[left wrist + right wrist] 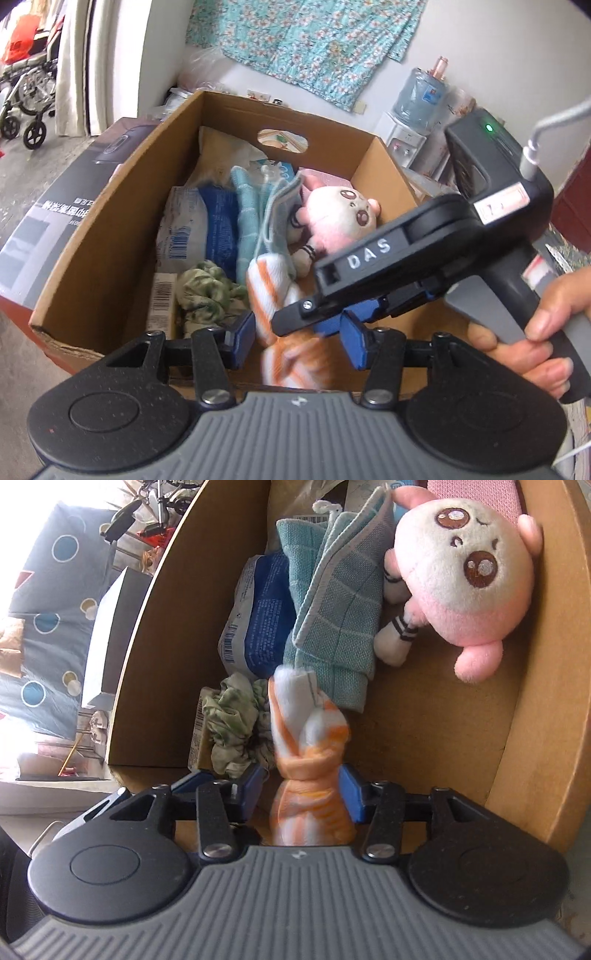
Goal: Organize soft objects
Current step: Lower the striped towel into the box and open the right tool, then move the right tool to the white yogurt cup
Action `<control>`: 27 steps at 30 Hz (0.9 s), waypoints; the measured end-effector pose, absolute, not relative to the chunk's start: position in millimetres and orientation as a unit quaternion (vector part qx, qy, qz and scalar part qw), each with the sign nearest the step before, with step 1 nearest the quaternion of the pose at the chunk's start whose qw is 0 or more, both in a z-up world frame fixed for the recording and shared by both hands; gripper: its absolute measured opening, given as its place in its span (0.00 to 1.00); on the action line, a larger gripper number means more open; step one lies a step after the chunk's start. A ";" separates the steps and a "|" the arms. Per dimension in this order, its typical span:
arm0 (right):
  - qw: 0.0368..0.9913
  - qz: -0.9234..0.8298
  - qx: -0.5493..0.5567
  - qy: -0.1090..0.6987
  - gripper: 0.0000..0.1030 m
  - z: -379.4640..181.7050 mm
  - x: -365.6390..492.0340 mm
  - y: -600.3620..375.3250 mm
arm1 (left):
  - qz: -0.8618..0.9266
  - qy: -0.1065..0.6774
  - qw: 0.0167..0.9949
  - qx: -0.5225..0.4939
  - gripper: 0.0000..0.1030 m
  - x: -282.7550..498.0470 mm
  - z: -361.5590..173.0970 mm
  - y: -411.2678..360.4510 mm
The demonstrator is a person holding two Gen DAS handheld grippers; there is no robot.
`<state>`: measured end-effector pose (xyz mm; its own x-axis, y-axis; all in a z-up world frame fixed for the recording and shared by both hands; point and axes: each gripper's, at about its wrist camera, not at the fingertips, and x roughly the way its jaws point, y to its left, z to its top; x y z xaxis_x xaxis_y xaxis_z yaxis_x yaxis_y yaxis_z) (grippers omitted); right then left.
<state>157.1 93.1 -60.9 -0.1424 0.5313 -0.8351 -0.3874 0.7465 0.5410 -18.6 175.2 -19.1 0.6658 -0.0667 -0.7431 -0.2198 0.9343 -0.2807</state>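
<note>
From the left wrist we see our left gripper spread above the box, pinching nothing; our right gripper crosses in front, hiding part of the orange cloth. From the right wrist, our right gripper stands spread around the orange cloth, which lies in the box beside a green scrunchie, teal towels and a plush.

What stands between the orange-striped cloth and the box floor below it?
Nothing visible. The orange-striped cloth hangs between the right hand-held gripper's pads, over bare cardboard box floor, with the green scrunchie beside it on the left and the teal towel beyond.
</note>
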 end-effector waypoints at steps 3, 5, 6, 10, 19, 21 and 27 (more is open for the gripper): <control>0.664 0.352 0.047 0.658 0.50 -53.3 155.2 91.1 | 0.039 0.407 0.896 -0.173 0.50 -16.8 -19.3 171.1; 0.673 0.358 0.050 0.646 0.51 -45.5 154.2 86.8 | 0.042 0.405 0.898 -0.168 0.50 -16.9 -18.6 167.5; 0.677 0.361 0.053 0.638 0.52 -40.1 154.3 82.9 | 0.043 0.405 0.898 -0.165 0.50 -17.1 -17.9 165.6; 0.703 0.384 0.079 0.593 0.56 -14.3 147.6 57.1 | 0.041 0.397 0.904 -0.152 0.51 -16.5 -10.2 155.4; 0.805 0.364 0.106 0.456 0.71 43.8 123.1 -69.9 | -0.014 0.338 0.937 -0.082 0.71 -6.4 21.1 83.5; 0.830 0.335 0.100 0.434 0.71 51.5 118.5 -103.9 | -0.043 0.328 0.941 -0.065 0.73 1.1 24.0 57.9; 0.885 0.225 0.081 0.400 0.71 58.5 121.1 -205.3 | -0.124 0.300 0.945 -0.034 0.73 34.8 16.4 -18.8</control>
<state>121.1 -205.3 58.5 0.5780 0.4626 -0.6723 -0.3334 0.8858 0.3228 34.8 -18.8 16.4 0.7895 -0.2558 -0.5579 0.2148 0.9667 -0.1393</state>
